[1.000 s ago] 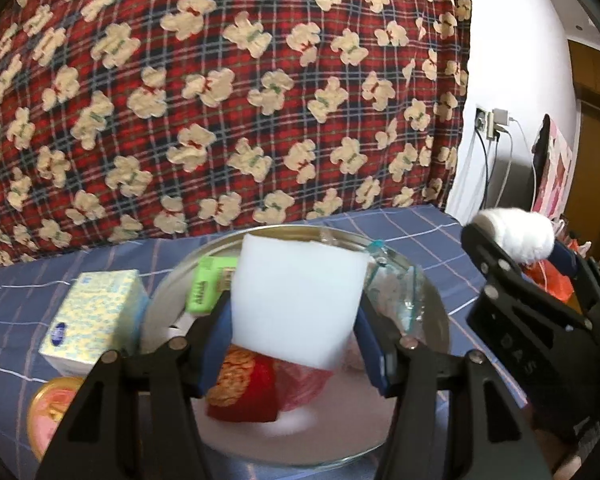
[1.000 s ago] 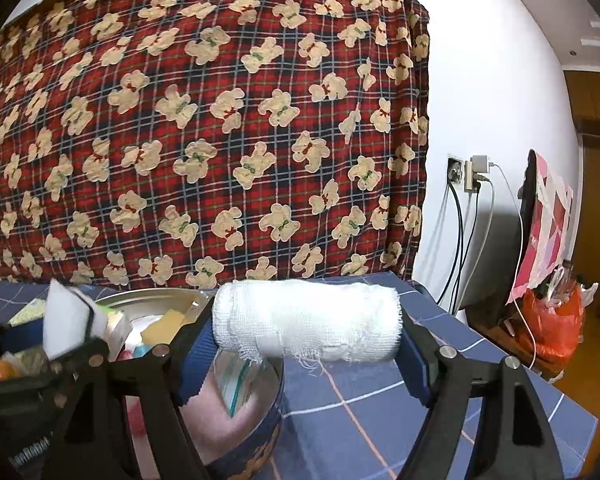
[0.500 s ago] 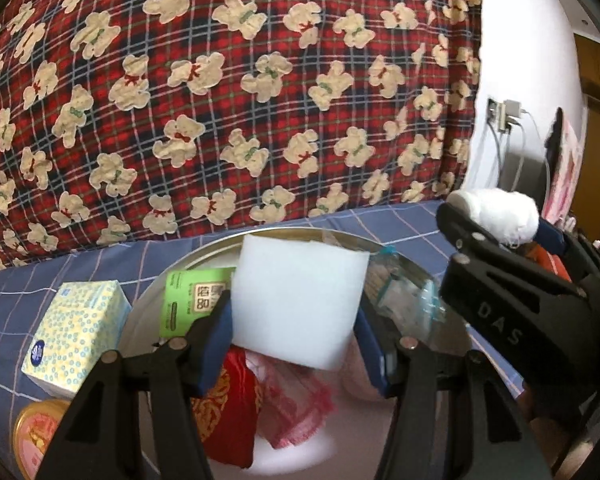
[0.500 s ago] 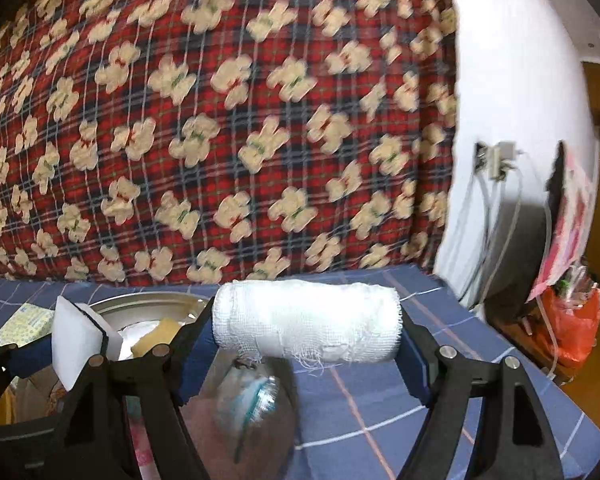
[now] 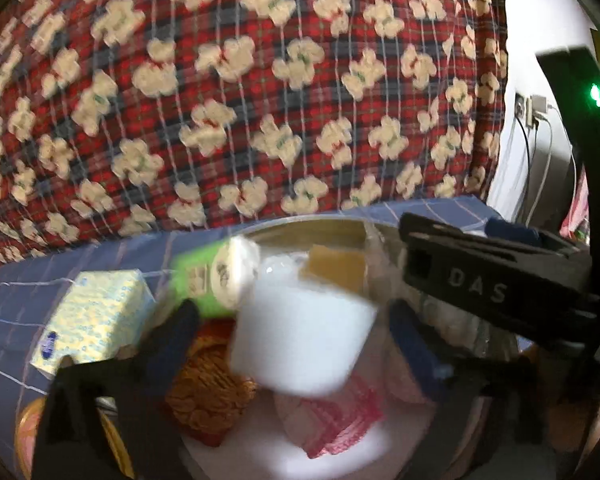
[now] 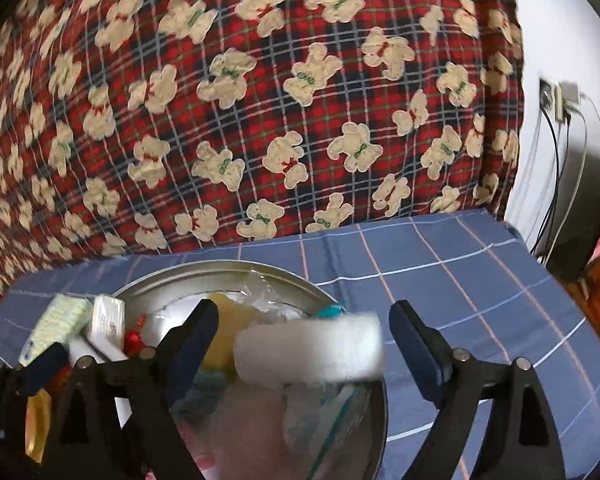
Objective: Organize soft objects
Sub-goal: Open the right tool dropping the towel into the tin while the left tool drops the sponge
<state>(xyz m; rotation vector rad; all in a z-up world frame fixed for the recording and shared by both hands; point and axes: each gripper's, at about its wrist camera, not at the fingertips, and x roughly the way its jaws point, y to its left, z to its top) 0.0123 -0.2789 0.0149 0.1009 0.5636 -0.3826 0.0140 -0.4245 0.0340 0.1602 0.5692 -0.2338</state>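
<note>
- We let the white sponge [image 5: 300,336] drop from our left gripper [image 5: 296,336]; its jaws are opening, clear of it, above the round metal tin [image 6: 220,270].
- Our right gripper [image 6: 304,346] is opening too, the gauze roll [image 6: 308,346] loose between its pads, so both land inside.
- The tin looks crowded; blue cloth [image 6: 460,280] right stays bare.

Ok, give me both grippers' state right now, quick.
Left gripper: jaws opening, white sponge block between them, no longer pressed.
Right gripper: jaws opening, white gauze roll loose between them.
</note>
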